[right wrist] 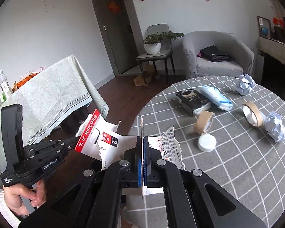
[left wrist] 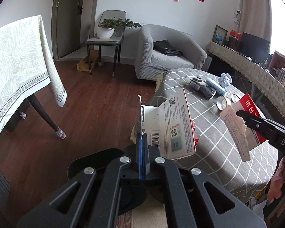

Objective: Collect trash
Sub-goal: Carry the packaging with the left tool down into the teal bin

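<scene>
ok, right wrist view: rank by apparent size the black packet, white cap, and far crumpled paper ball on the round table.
Largest to smallest, as seen:
1. black packet
2. far crumpled paper ball
3. white cap
The ball and cap look close in size; the cap lies nearer the camera, so that order is unsure.

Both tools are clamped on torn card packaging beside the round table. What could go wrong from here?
1. The left tool pinches only a ragged edge of its card piece; it might tear free and drop to the floor.
2. The right tool grips its torn piece thinly too.
3. A swing over the table could knock the upright tape roll or white cap.
</scene>
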`<state>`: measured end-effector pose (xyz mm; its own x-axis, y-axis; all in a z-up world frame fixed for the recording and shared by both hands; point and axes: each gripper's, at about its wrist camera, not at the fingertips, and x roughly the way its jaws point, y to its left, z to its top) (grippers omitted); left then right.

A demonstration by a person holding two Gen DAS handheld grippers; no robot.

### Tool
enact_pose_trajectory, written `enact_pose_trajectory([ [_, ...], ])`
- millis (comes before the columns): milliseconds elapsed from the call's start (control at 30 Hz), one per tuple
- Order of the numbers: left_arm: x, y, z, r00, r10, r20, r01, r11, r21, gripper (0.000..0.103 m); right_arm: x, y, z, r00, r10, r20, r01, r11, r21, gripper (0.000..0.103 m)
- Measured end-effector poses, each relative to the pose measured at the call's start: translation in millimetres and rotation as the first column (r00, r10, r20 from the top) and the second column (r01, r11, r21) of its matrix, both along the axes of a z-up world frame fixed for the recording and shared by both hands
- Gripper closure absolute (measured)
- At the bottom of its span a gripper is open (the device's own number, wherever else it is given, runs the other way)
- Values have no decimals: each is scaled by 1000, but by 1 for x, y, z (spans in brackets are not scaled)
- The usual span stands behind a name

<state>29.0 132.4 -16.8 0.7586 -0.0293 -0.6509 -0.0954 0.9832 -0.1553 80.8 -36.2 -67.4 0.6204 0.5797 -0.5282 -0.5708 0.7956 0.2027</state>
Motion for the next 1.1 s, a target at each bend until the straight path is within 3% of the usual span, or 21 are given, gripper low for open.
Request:
enact_pose_trajectory([
  [267,-1,39,-47,990,1,-142,1,1000,14,102,2,54,-7,997,70,-20,-71,997,-24,102],
  [467,2,77,-82,965,44,-258,-46,999,-5,102,8,95,-19,992,112,-54,-114,992,-53,102],
  [700,7,100,-132,912,17,-409,-15,1000,8,102,19,143,-47,983,115,-143,-136,980,-147,102],
  [967,8,124,-178,838,-19,-545,-14,998,-56,102,28,190,-80,966,127,-224,-177,959,-220,102],
  [1100,6,128,-191,815,-45,-578,9,998,-65,92,35,203,-98,954,122,-275,-190,953,-236,102],
])
